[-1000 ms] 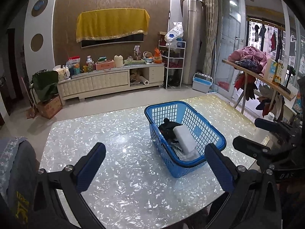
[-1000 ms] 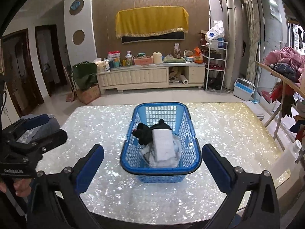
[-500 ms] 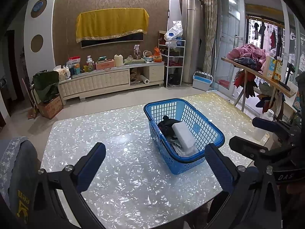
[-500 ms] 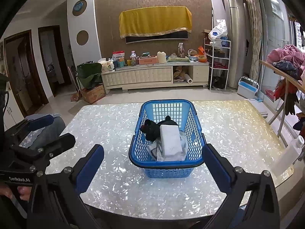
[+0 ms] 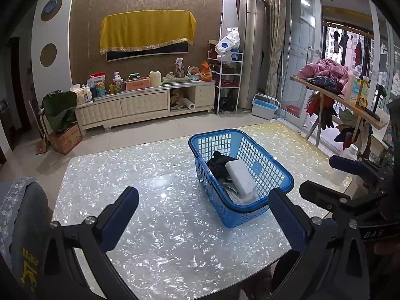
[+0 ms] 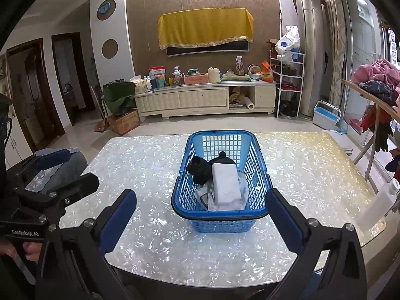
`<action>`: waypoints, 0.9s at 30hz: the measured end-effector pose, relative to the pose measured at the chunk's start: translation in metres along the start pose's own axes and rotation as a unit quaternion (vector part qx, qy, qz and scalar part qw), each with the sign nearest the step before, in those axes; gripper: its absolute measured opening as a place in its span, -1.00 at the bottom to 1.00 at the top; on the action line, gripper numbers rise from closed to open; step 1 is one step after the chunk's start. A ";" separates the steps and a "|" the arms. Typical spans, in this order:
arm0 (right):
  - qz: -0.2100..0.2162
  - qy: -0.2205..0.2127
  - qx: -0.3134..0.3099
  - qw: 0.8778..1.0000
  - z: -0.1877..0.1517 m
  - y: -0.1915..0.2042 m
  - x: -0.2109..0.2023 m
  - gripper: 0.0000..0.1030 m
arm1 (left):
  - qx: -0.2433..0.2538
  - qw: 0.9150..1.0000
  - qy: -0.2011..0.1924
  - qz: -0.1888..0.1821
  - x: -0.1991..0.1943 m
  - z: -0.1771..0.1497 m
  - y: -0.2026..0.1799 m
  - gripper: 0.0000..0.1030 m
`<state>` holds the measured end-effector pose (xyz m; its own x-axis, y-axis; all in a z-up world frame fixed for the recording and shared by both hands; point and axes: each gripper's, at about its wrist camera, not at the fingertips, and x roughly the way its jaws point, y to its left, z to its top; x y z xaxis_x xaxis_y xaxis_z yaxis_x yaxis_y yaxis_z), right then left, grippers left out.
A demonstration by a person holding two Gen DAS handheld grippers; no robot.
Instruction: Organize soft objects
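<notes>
A living room with a patterned brown wall, where a yellow cloth [image 6: 205,28] drapes over the top of a wall-mounted screen. Below it runs a long cream cabinet [image 6: 205,98] crowded with boxes, bottles and jars. To the right stand a tall air conditioner [image 6: 308,55], a white wire shelf [image 6: 290,82] and a wooden rack [image 5: 335,100] heaped with pink and dark clothes.

In front lies a large table [image 6: 150,155] with a glossy white, shell-patterned top, yellowish toward its far right corner. Most of its surface is bare. A blue plastic basket [image 6: 220,221] with latticed walls sits near the middle, closer to the near edge and a little toward the right side. Inside it, a black plush toy [image 6: 201,168] lies at the far left, a white rectangular sponge-like block [image 6: 226,182] rests on top, and crumpled white cloth [image 6: 212,197] lies underneath at the near end.

A grey cushioned chair back [image 5: 22,215] with a floral strip stands against the table's left edge. A white plastic bottle [image 6: 382,200] stands just off the right edge.

The left tool [image 5: 202,217] hovers over the near left part of the table, jaws spread wide and empty. The right tool [image 6: 200,218] hangs above the near edge, jaws equally wide and empty, the basket framed between its blue pads [image 6: 117,221]. Nothing stands between either tool and the basket.
</notes>
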<state>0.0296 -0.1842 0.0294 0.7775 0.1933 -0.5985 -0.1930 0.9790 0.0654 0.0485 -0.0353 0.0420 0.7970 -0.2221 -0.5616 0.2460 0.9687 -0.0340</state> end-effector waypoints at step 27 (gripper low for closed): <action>0.003 0.004 -0.002 1.000 0.001 0.001 -0.003 0.99 | 0.002 1.000 -0.006 0.007 -0.005 -0.001 -0.005 1.00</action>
<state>0.0272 -0.1840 0.0322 0.7711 0.1978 -0.6052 -0.1996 0.9777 0.0652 0.0432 -0.0394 0.0441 0.8072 -0.2090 -0.5520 0.2365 0.9714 -0.0218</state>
